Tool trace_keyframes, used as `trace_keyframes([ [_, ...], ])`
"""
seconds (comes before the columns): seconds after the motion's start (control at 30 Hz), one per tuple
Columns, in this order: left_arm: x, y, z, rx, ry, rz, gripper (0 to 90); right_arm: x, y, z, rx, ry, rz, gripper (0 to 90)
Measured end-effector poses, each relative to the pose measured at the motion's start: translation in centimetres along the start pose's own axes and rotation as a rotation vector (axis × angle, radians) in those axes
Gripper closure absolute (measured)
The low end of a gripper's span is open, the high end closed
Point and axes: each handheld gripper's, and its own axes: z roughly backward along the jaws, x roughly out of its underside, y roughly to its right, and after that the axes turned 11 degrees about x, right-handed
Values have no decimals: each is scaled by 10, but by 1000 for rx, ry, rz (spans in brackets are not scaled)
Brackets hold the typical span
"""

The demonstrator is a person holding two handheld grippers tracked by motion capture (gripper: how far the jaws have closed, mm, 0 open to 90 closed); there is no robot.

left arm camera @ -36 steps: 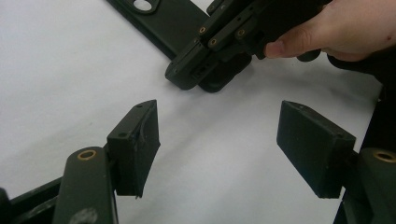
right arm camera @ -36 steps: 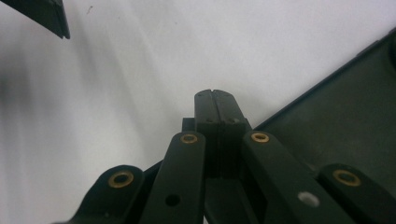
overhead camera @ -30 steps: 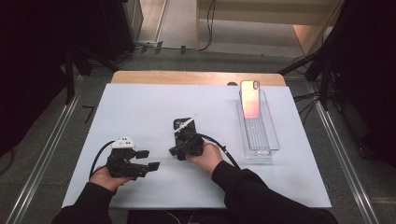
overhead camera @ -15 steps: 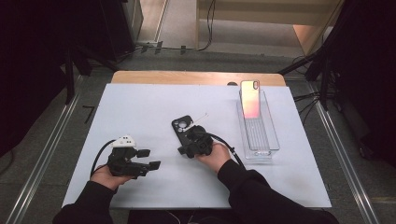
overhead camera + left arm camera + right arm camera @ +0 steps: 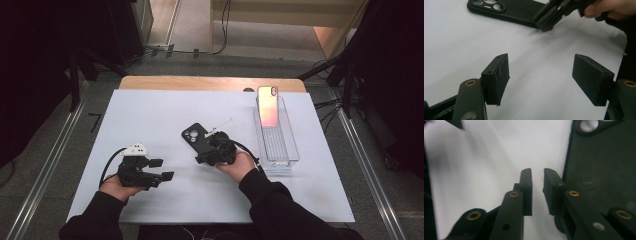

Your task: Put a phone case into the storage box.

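A: Logging status. The right gripper (image 5: 207,150) is sitting at the near end of the black phone case (image 5: 196,138), which is lying flat on the white table cover (image 5: 150,110), camera cut-outs pointing away from the person. In the right gripper view its jaws are drawn nearly together with only a thin slit between, nothing in it; the case (image 5: 599,170) is lying just to the right of them, touching or almost touching the outer jaw.

B: So no grip yet?

A: Judging not. The case is looking unlifted, so grasping and moving it are both remaining. The left gripper (image 5: 155,170) is resting low on the cover, well apart from the case, jaws spread wide and empty.

B: Materials?

A: The case is reading as matte, slightly rubbery, thin-walled, with rounded corners and a raised lens ring (image 5: 489,2). The jaw pads (image 5: 496,75) are blocky, flat-faced, dull black. To the right of the right gripper, a clear ribbed plastic tray (image 5: 280,150) is holding a glossy pink-orange phone (image 5: 267,106) leaning against its far end.

B: Handling guess?

A: A thin flat edge; probably needing a pinch on the rim.
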Motion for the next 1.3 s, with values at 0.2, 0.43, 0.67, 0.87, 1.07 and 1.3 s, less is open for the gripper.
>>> trace_keyframes([
  [0.2, -1, -1, -1, 7, -6, -4, 304, 1, 0, 32, -65, 45, 5, 489],
  [0.43, -1, 0, -2, 7, -6, -5, 304, 21, 2, 66, -50, 87, 32, 425],
  [0.67, -1, 1, -3, 8, -4, -5, 303, 43, 7, 92, -33, 121, 26, 351],
  [0.87, -1, 1, -3, 12, -1, -5, 304, 60, 15, 112, -51, 163, 7, 300],
  [1.07, -1, 2, -2, 18, -5, -5, 303, 75, 20, 126, -47, 173, 0, 289],
  [1.3, -2, 2, -1, 18, 11, -7, 303, 97, 28, 138, -37, 202, -39, 253],
])
